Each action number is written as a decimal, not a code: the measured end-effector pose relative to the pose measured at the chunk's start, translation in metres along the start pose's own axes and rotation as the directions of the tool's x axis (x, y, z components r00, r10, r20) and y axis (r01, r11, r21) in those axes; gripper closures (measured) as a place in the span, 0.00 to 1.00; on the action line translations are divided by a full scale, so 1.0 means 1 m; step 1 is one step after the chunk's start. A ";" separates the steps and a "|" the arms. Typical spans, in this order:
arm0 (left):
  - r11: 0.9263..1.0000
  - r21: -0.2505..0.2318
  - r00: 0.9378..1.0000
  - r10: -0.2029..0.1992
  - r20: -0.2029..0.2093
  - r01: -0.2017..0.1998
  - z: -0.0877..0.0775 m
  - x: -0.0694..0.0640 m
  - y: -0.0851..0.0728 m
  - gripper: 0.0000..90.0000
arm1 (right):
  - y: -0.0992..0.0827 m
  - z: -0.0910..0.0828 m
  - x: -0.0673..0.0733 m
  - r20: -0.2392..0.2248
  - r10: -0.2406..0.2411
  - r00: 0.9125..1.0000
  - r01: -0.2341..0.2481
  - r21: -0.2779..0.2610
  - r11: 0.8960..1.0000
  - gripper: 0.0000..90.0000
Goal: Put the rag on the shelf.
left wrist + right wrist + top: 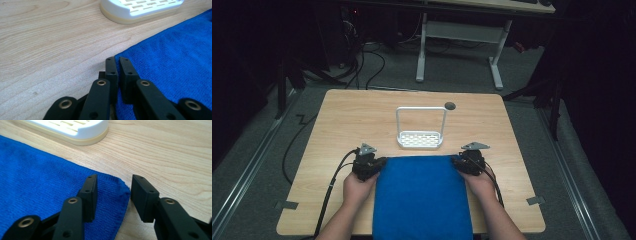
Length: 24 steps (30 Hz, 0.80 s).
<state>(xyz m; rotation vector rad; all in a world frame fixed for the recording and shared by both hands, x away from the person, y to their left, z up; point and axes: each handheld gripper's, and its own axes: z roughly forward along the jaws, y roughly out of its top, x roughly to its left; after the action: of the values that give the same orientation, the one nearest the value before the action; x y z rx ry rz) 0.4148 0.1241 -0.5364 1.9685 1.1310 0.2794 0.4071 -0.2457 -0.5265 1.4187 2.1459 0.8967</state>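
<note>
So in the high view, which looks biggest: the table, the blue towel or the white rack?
1. table
2. towel, though it lies nearer the camera
3. rack

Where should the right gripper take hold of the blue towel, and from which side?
At the blue towel's far right corner, coming in from the near side. That corner lies flat between the right gripper's open jaws, its hemmed edges free to pinch.

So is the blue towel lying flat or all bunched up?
Flat. The blue towel lies spread smooth on the table, no bunching visible, with its near edge hanging over the table's front.
</note>
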 end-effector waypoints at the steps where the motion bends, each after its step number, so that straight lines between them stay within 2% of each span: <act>1: 1.000 0.001 1.000 -0.002 0.003 0.002 0.000 0.000 0.000 0.96 | 0.000 0.000 0.001 -0.004 -0.002 1.000 0.002 0.000 1.000 0.72; 3: 1.000 0.001 1.000 0.000 0.002 0.000 0.000 0.000 0.000 0.96 | -0.001 -0.001 0.004 0.004 -0.021 1.000 0.021 -0.004 1.000 0.80; 7: 1.000 0.000 1.000 0.006 -0.004 -0.006 0.000 -0.001 0.000 0.96 | -0.003 -0.001 0.008 -0.024 -0.032 0.999 0.032 -0.019 0.999 0.96; 11: 1.000 0.000 1.000 0.006 -0.004 -0.006 0.000 -0.001 0.000 0.96 | -0.004 -0.004 0.009 -0.023 -0.029 0.999 0.029 -0.019 0.999 0.98; 12: 1.000 -0.001 1.000 0.009 -0.001 -0.009 0.000 -0.001 0.000 0.96 | -0.007 -0.011 0.008 -0.027 -0.020 0.999 0.019 -0.065 0.998 0.98; 13: 1.000 -0.005 1.000 0.011 0.002 -0.011 -0.001 -0.001 -0.001 0.96 | -0.007 -0.011 0.008 -0.027 -0.020 0.999 0.019 -0.065 0.998 0.98; 15: 1.000 -0.020 1.000 0.017 0.007 -0.017 -0.003 -0.002 -0.001 0.96 | -0.010 -0.016 0.008 -0.032 -0.010 0.999 0.007 -0.102 0.995 0.98; 17: 0.999 -0.034 1.000 0.028 0.006 -0.028 -0.004 -0.003 -0.002 0.96 | -0.012 -0.021 0.009 -0.053 0.008 0.999 -0.014 -0.124 0.992 0.98; 20: 0.997 -0.070 0.999 0.036 0.004 -0.035 -0.009 -0.005 -0.005 0.96 | -0.012 -0.026 0.014 -0.041 -0.024 0.999 0.018 -0.150 0.988 0.98; 24: 0.994 -0.107 0.999 0.030 0.014 -0.028 -0.016 -0.008 -0.008 0.97 | -0.014 -0.031 0.016 -0.061 -0.025 0.998 0.013 -0.189 0.982 0.98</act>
<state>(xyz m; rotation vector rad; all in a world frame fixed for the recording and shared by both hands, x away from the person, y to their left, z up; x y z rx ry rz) 0.3970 0.1286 -0.5309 1.8911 1.0570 0.3331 0.3714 -0.2434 -0.5144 1.2901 2.0542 1.1188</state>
